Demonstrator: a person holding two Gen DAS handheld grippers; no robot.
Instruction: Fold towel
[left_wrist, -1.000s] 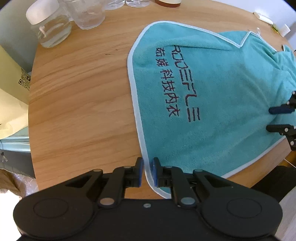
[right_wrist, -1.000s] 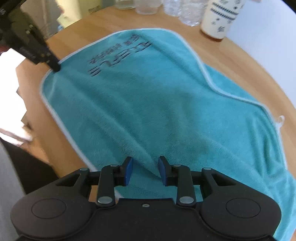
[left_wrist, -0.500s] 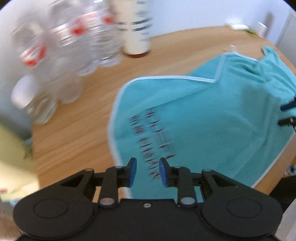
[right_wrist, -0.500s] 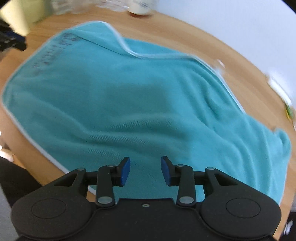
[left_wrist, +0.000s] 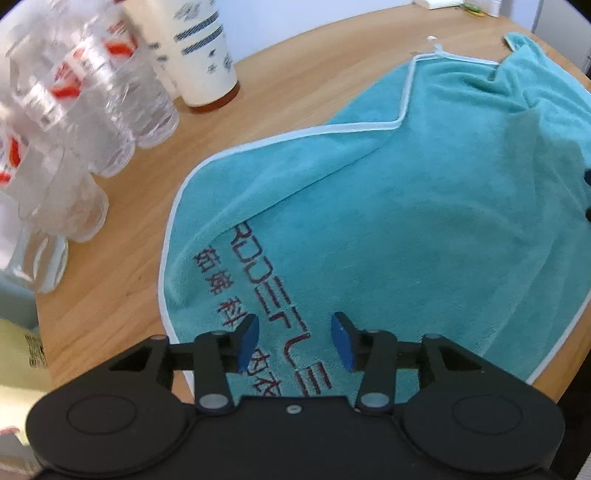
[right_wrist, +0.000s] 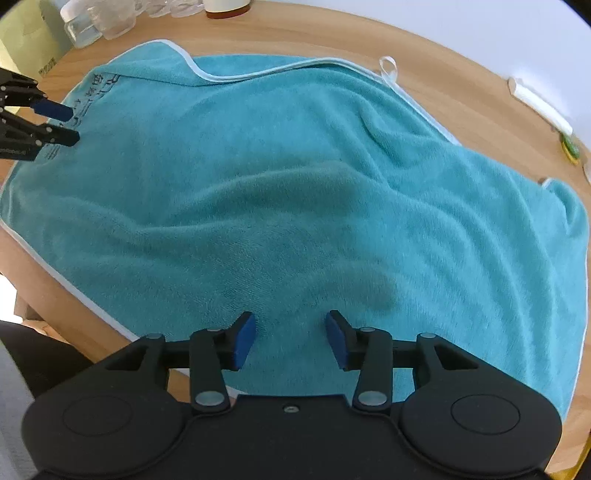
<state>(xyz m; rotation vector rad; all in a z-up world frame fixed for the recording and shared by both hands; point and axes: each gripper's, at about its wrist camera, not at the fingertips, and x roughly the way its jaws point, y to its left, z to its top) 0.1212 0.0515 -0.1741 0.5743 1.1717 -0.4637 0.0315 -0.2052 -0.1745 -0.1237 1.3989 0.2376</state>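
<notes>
— Where was the towel at that point?

— It lay spread over the round wooden table, rumpled, with one layer already doubled over: the white trim ran in a step across the far side, and the near edge reached the table's rim on my side. The printed lettering sat at the left end, face up.

— And your two grippers?

— Both hung over the cloth, pointing down at it. The left gripper had its jaws apart over the lettering, and they had just been opening; nothing was pinched between them, only towel lying below. The right gripper stood the same way over the plain end, jaws parted and just widened, nothing caught in them.

— Why let go there?

— As I judged it, the fold was laid, so there was no reason to keep a corner clamped. Opening over the cloth left me free to reach for the next edge.

— Anything in the way?

— The water bottles and the paper cup stood close together beyond the left end, near the towel but not touching it. I reckoned a wide swing with the cloth could knock them, so the next fold wanted to stay low and tight.
</notes>
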